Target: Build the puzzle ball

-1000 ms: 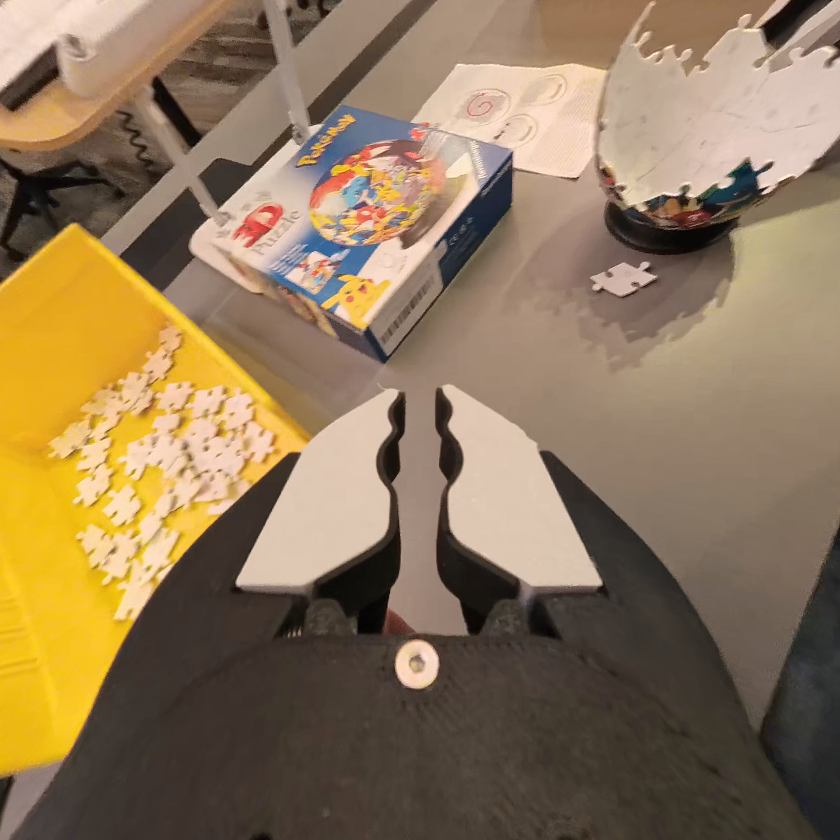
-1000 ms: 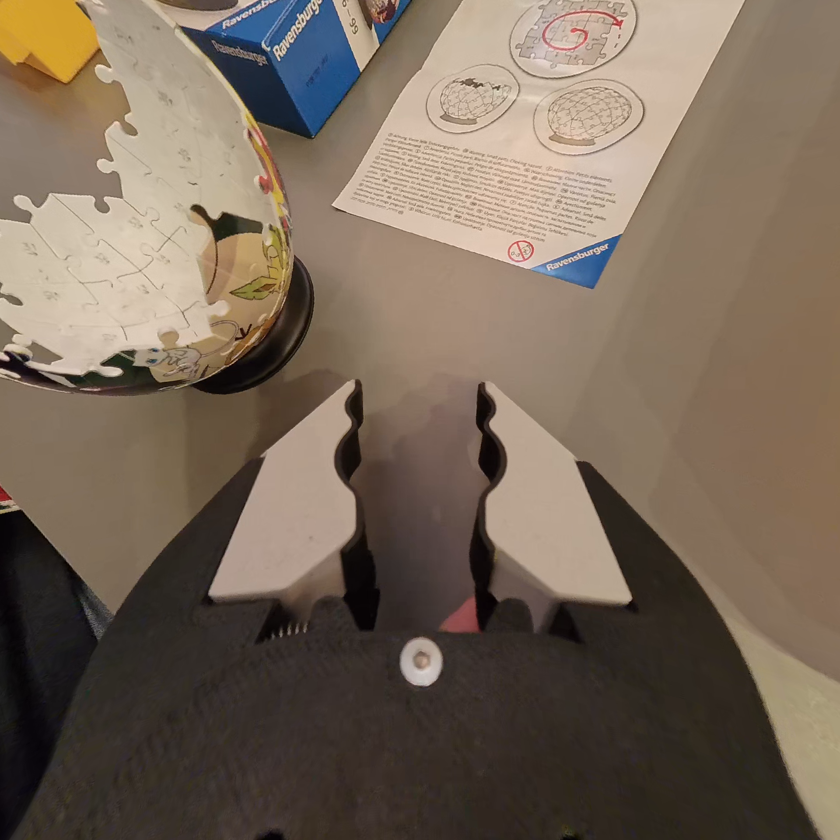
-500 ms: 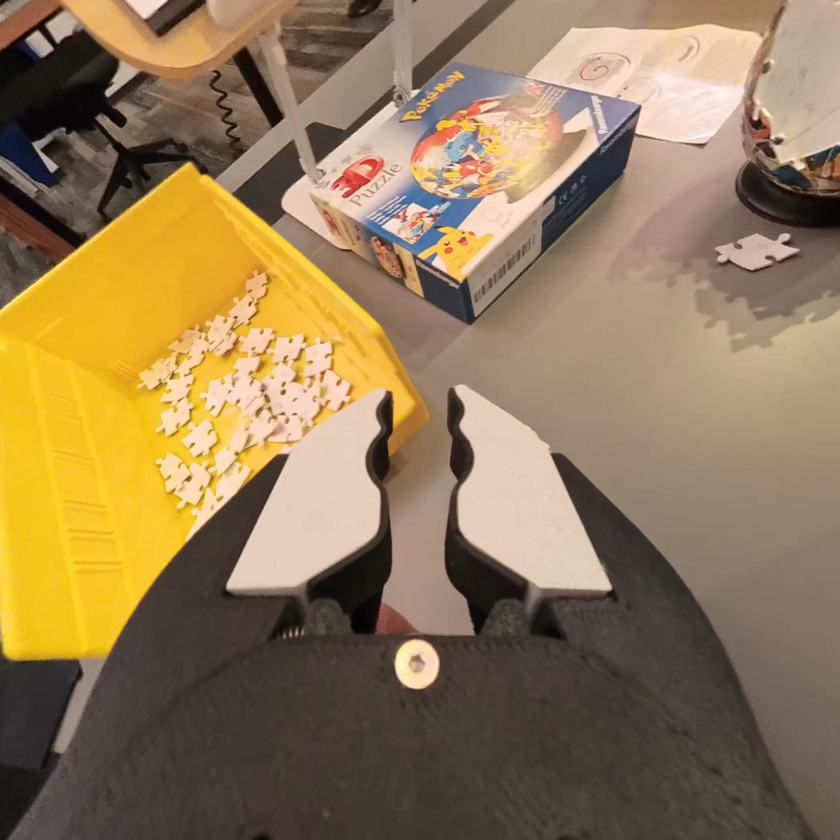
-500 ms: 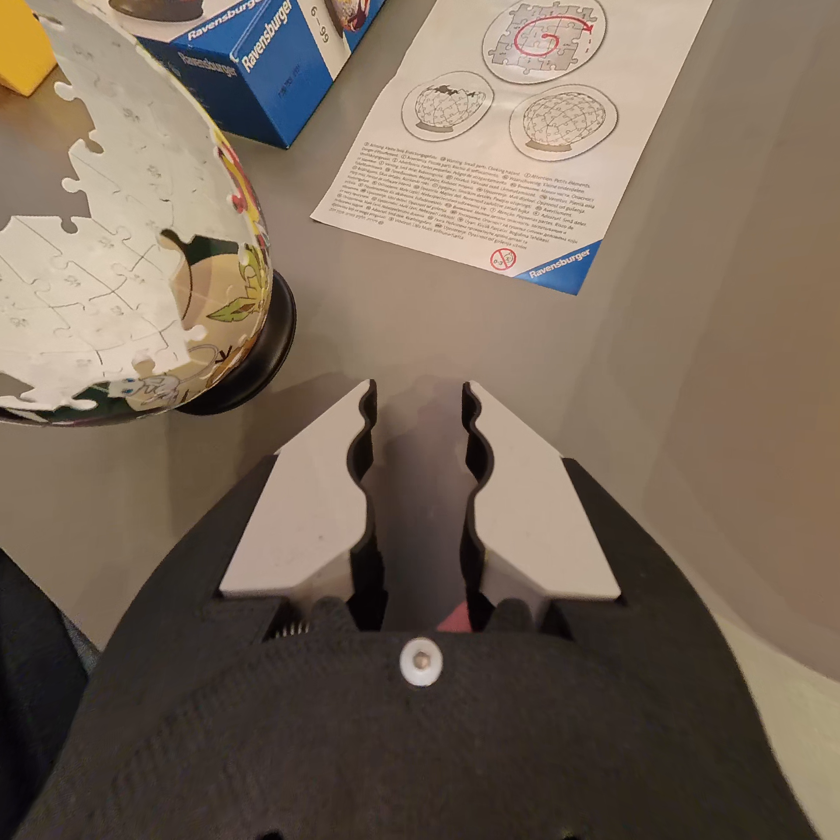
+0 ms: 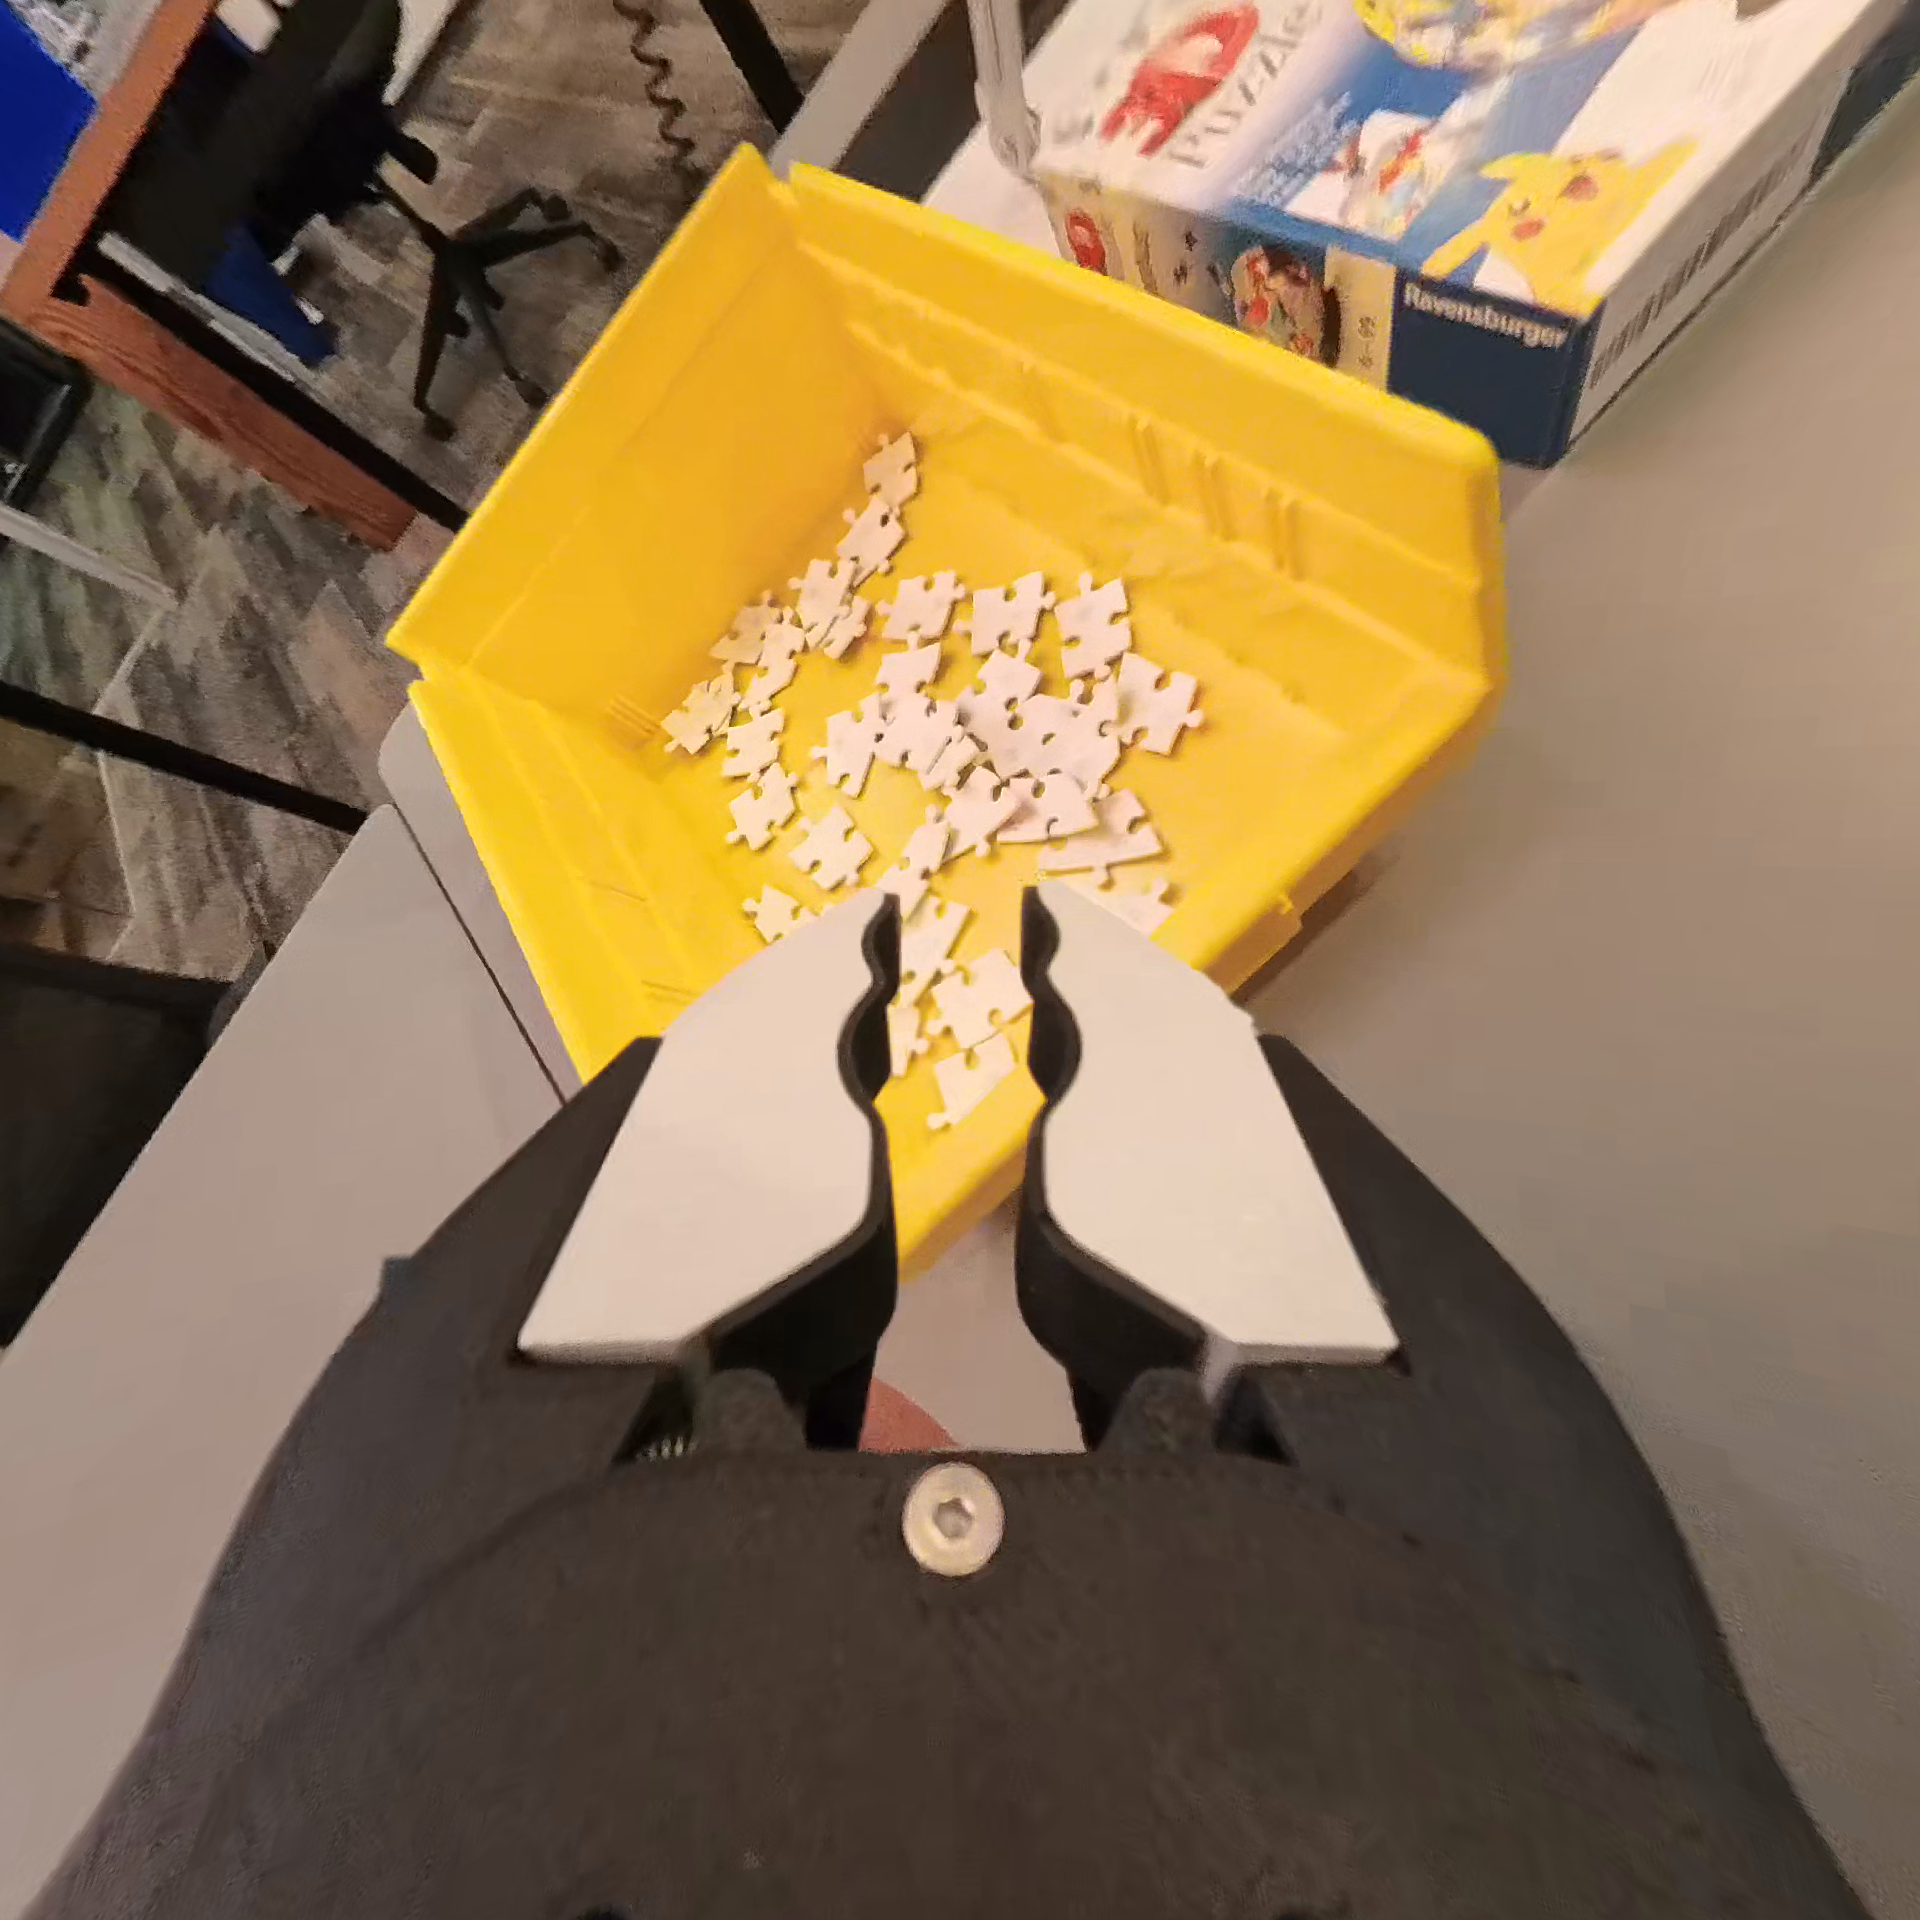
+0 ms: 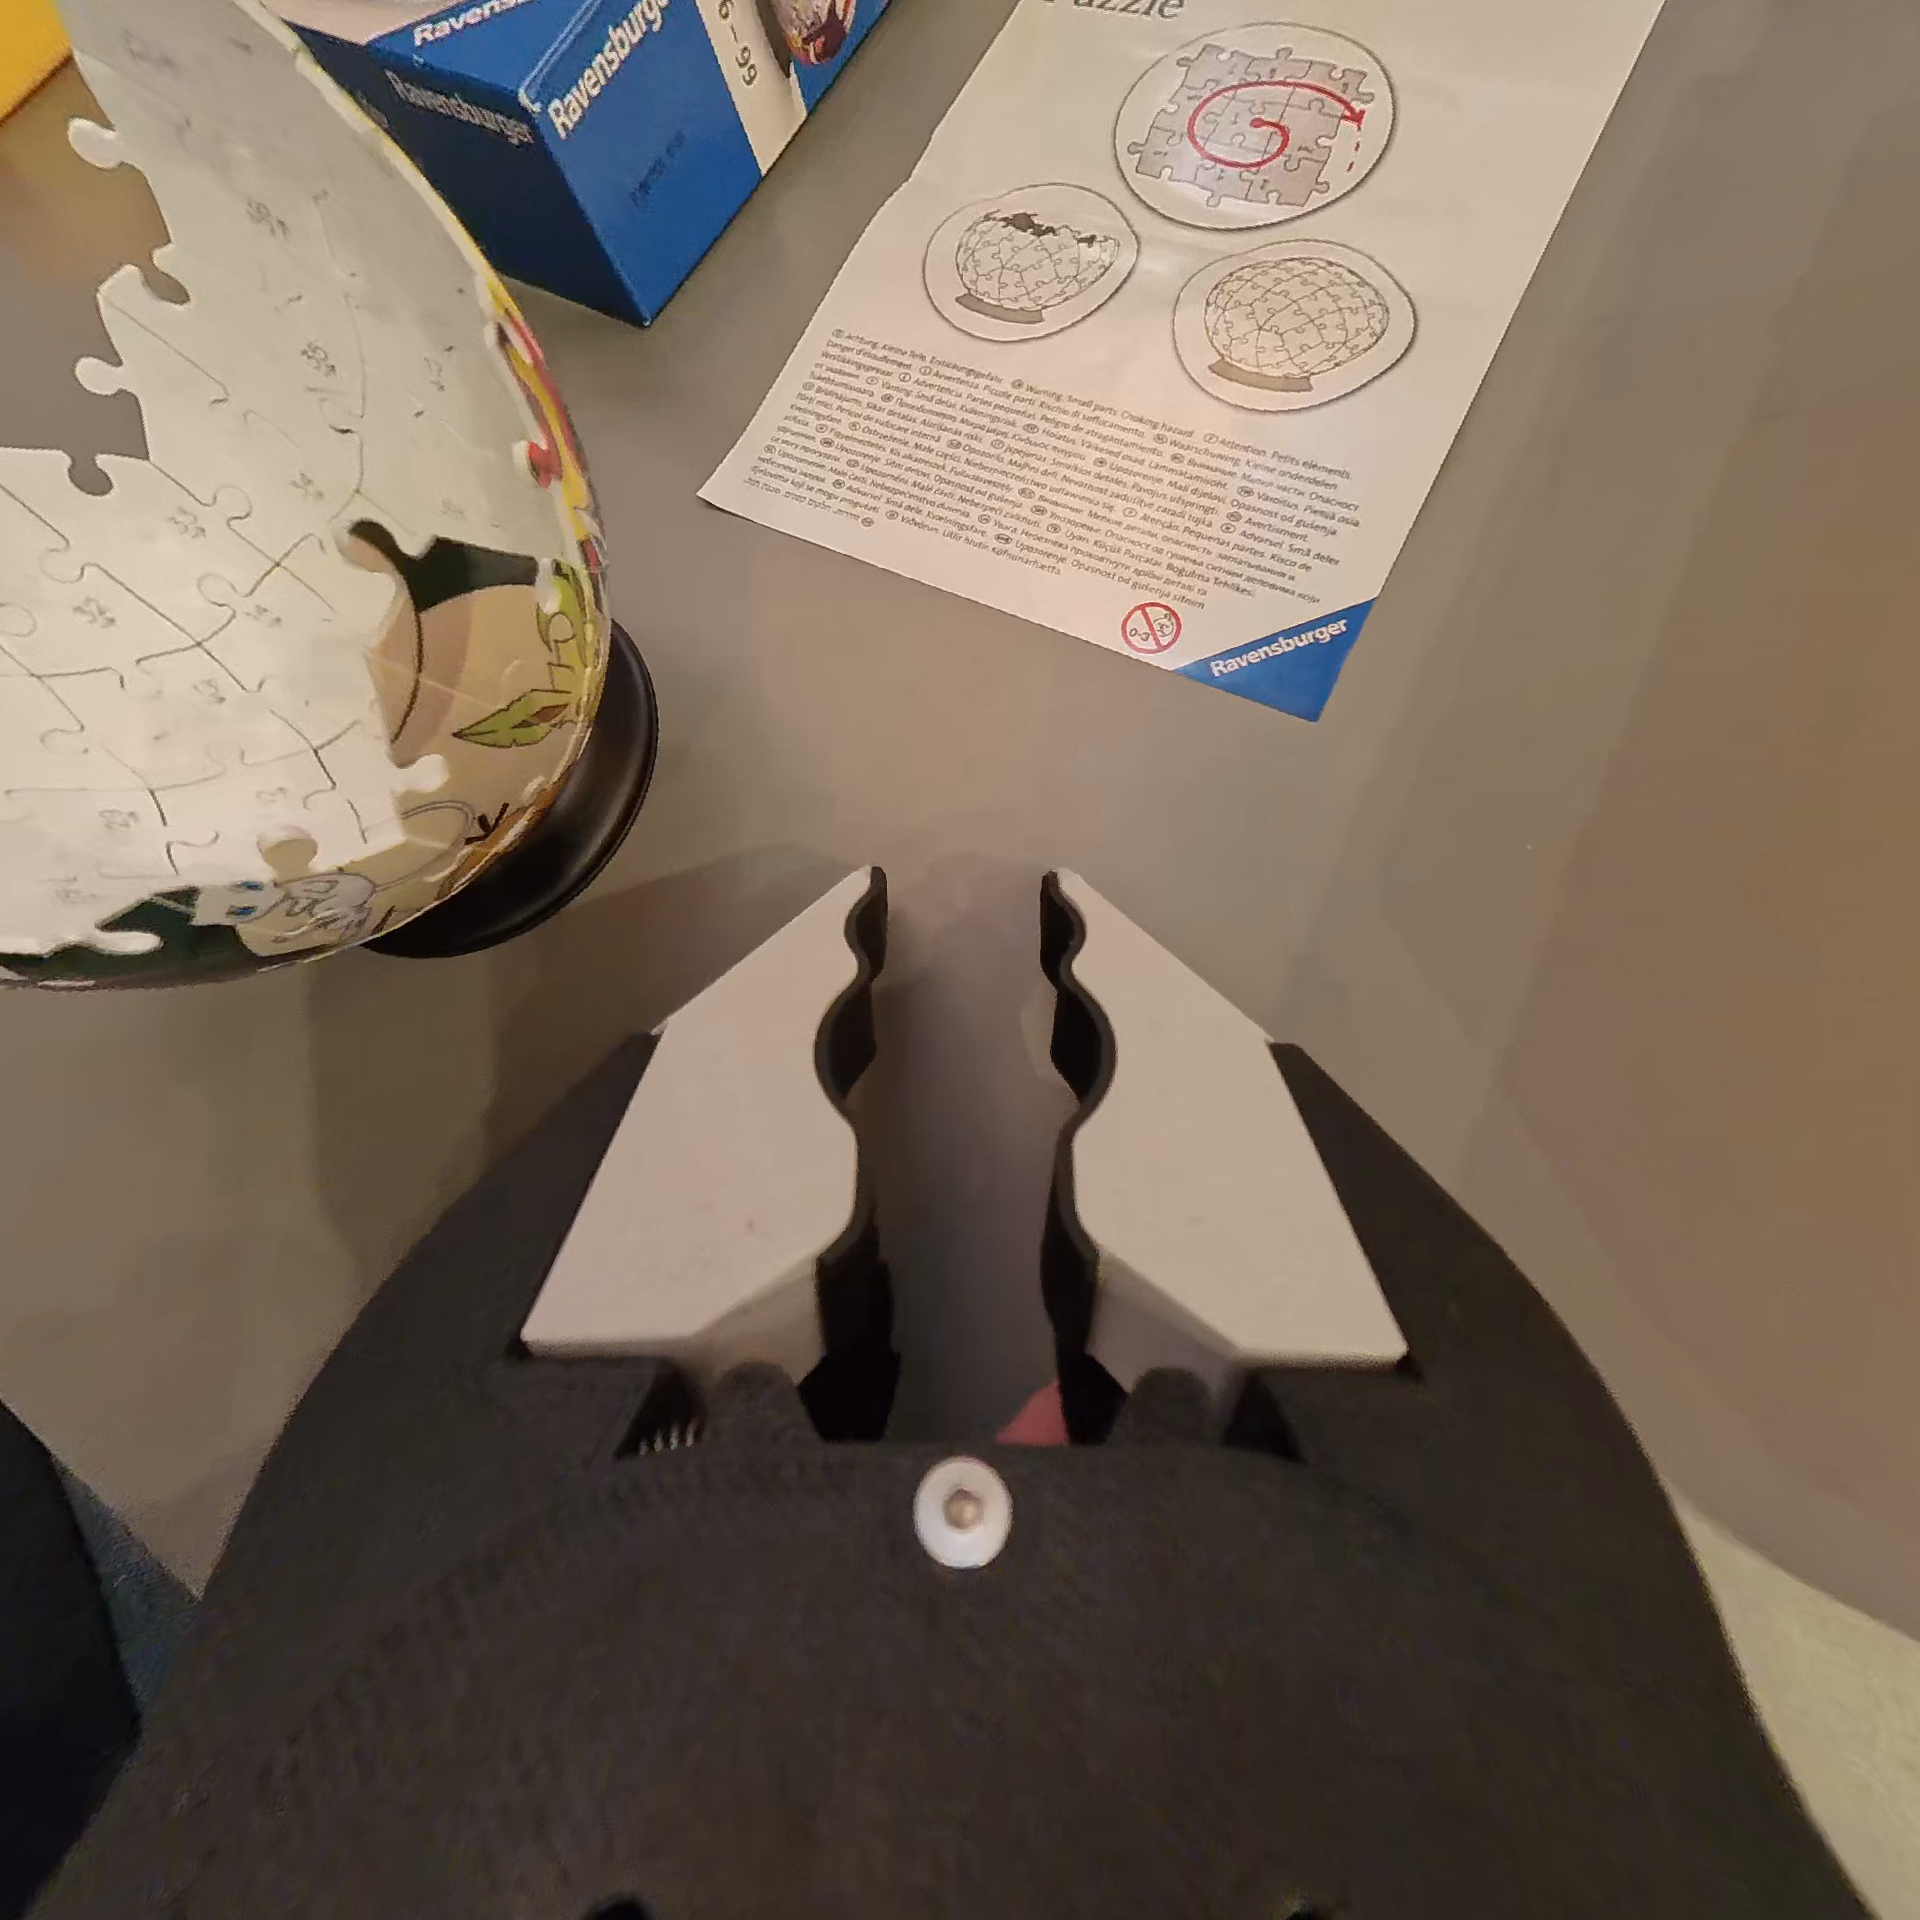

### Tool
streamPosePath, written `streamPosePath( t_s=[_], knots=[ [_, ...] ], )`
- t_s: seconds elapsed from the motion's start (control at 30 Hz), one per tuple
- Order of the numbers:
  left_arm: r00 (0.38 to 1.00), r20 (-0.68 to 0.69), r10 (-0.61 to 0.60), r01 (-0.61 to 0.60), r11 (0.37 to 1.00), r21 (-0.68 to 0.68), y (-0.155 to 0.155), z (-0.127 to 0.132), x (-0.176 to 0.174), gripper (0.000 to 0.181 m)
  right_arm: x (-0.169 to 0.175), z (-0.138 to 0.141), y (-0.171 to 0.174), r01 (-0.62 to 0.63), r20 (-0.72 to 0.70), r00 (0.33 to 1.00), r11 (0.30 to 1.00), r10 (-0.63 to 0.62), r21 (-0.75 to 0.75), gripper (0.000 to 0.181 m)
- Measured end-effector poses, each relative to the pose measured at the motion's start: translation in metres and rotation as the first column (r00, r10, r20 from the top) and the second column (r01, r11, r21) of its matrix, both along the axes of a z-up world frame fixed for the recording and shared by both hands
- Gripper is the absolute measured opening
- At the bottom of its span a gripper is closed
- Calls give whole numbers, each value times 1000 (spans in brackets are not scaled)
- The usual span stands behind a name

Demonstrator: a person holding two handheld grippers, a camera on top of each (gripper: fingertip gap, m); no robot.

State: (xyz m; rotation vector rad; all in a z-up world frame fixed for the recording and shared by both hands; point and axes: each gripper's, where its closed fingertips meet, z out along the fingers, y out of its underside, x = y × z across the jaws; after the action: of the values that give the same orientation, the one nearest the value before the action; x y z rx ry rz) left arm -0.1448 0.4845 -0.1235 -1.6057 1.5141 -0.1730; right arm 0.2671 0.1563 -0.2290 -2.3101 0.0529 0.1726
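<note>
A yellow bin (image 5: 644, 499) holds several loose white puzzle pieces (image 5: 935, 717) lying face down. My left gripper (image 5: 958, 906) is open and empty, its tips over the bin's near edge above the nearest pieces. The part-built puzzle ball (image 6: 260, 540) stands on a black base (image 6: 592, 831) at the left of the right wrist view, its white inside showing through the open top. My right gripper (image 6: 964, 883) is open and empty above the grey table, to the right of the ball and apart from it.
The blue puzzle box (image 5: 1455, 177) lies beyond the bin and shows in the right wrist view (image 6: 613, 135) behind the ball. A paper instruction sheet (image 6: 1143, 343) lies flat on the grey table (image 6: 1558, 935). The table's left edge (image 5: 312, 914) borders an office floor with chairs. My right fingertips sit around 55 cm from my left ones.
My left gripper has swung left from the table to the yellow bin and opened wider. My right gripper has opened slightly wider and edged forward beside the ball.
</note>
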Motion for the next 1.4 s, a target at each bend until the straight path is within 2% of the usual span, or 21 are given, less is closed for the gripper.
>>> streamPosePath(
  t_s=[0.2, 0.27, 0.37, 0.43, 0.57, 0.63, 0.7, 0.77, 1.03, 1.07, 1.17, 1.27, 1.4],
  knots=[
    [986, -59, -158, 153, 985, -82, 18, -7, 39, 28, 3, 0, 0, 22, -31, 999, 1000, -22, 1, 24],
    [949, -154, -276, 234, 940, -247, 7, -33, 53, 28, 3, 0, 0, 21, -22, 1000, 1000, -21, 1, 24],
    [862, -301, -408, 312, 895, -319, 9, -70, 67, 28, 3, 0, 0, 24, -30, 999, 1000, -24, 1, 23],
    [842, -342, -416, 327, 900, -290, 21, -77, 77, 28, 3, 0, 0, 24, -32, 999, 1000, -24, 2, 23],
    [794, -412, -447, 287, 873, -395, 25, -98, 78, 32, 3, 0, -1, 24, -37, 999, 1000, -24, 3, 23],
    [765, -458, -452, 281, 875, -395, 30, -110, 74, 38, 3, 0, -1, 23, -44, 999, 1000, -23, 4, 23],
    [774, -428, -467, 264, 852, -452, 26, -111, 77, 39, 3, 0, -1, 22, -44, 999, 1000, -22, 5, 23],
    [782, -423, -459, 258, 854, -451, 28, -111, 79, 25, 3, 1, -1, 20, -43, 999, 1000, -20, 8, 23],
    [818, -380, -432, 245, 859, -449, 30, -108, 77, 23, 3, 2, -1, 21, -46, 999, 1000, -20, 18, 24],
    [828, -367, -423, 244, 863, -442, 31, -103, 76, 6, 3, 2, -1, 21, -45, 999, 1000, -20, 18, 24],
    [880, -239, -410, 273, 850, -451, 25, -72, 82, 1, 3, 2, -1, 23, -45, 999, 1000, -22, 17, 24],
    [877, -270, -398, 278, 878, -389, 27, -59, 73, 2, 4, 2, -1, 24, -45, 999, 1000, -24, 15, 24],
    [865, -316, -390, 267, 891, -368, 29, -71, 65, 2, 3, 1, -1, 24, -44, 999, 1000, -23, 12, 24]
  ],
)
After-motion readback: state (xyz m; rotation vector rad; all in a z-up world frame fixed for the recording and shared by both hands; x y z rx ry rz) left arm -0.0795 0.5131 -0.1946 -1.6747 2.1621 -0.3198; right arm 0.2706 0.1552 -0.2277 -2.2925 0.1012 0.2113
